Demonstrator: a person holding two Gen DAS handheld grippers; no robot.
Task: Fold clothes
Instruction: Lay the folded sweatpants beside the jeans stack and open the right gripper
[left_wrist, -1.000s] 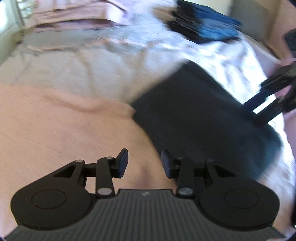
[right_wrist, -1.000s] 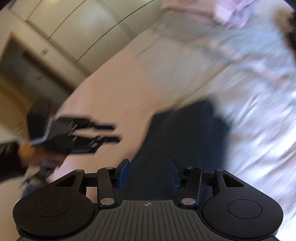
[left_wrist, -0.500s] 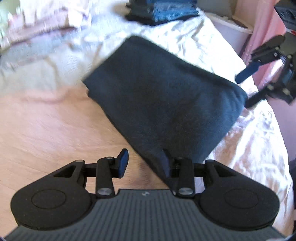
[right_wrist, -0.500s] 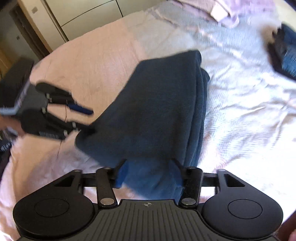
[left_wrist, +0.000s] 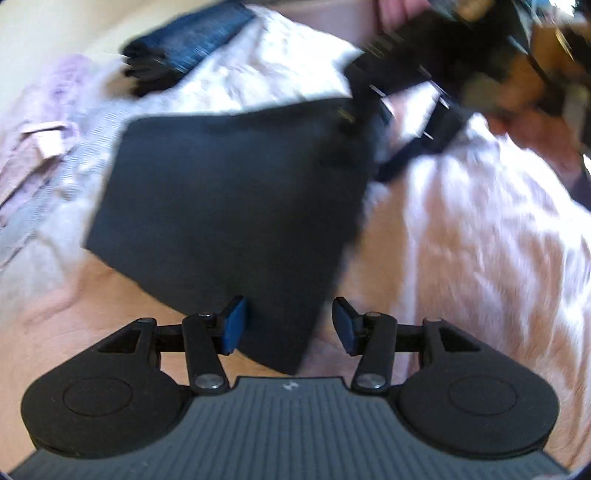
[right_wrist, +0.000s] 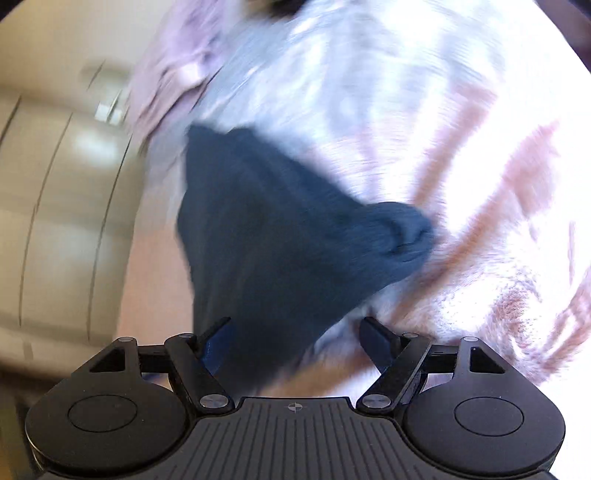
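Note:
A folded dark navy garment (left_wrist: 229, 199) lies on the bed; it also shows in the right wrist view (right_wrist: 280, 236), where its right corner is bunched. My left gripper (left_wrist: 288, 325) is open, with the garment's near corner lying between its fingers. My right gripper (right_wrist: 299, 343) is open, with the garment's near edge between its fingers. In the left wrist view the right gripper (left_wrist: 402, 110) is a blurred shape at the garment's far right corner.
The bed is covered by a pale pink blanket (left_wrist: 74, 325) and a white patterned sheet (left_wrist: 480, 240). A stack of folded blue and dark clothes (left_wrist: 184, 48) lies at the far side. Pink clothes (left_wrist: 40, 125) lie at the left. Cream wardrobe doors (right_wrist: 55, 203) stand beyond the bed.
Both grippers have swung around the garment and closed in on its corners. The garment's right corner is now bunched up. Both views are blurred with motion.

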